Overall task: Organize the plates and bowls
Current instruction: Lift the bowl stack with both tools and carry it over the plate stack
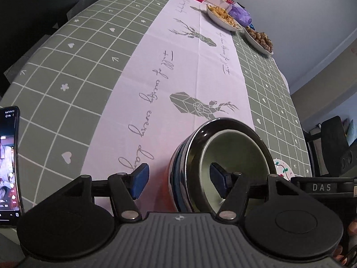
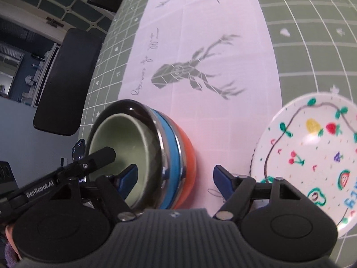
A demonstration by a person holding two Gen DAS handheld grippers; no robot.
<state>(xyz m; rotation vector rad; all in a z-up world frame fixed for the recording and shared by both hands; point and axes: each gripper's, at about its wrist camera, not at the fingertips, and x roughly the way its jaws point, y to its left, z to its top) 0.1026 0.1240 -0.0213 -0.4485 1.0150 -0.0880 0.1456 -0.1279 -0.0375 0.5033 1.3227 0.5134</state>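
Bowls [image 2: 156,154] sit nested on the desk [image 1: 78,67] beside the fruit plate [image 2: 312,151]; both grippers' jaws stand wide, holding nothing, seemingly straddling opposite rims; an uneven squeeze could tip or separate the stack

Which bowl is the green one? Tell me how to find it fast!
Look at the white runner with deer prints down the middle of the green checked tablecloth. A nested stack of bowls sits on it, beside the fruit-painted plate. The pale green bowl is innermost, inside the black, blue and orange ones.
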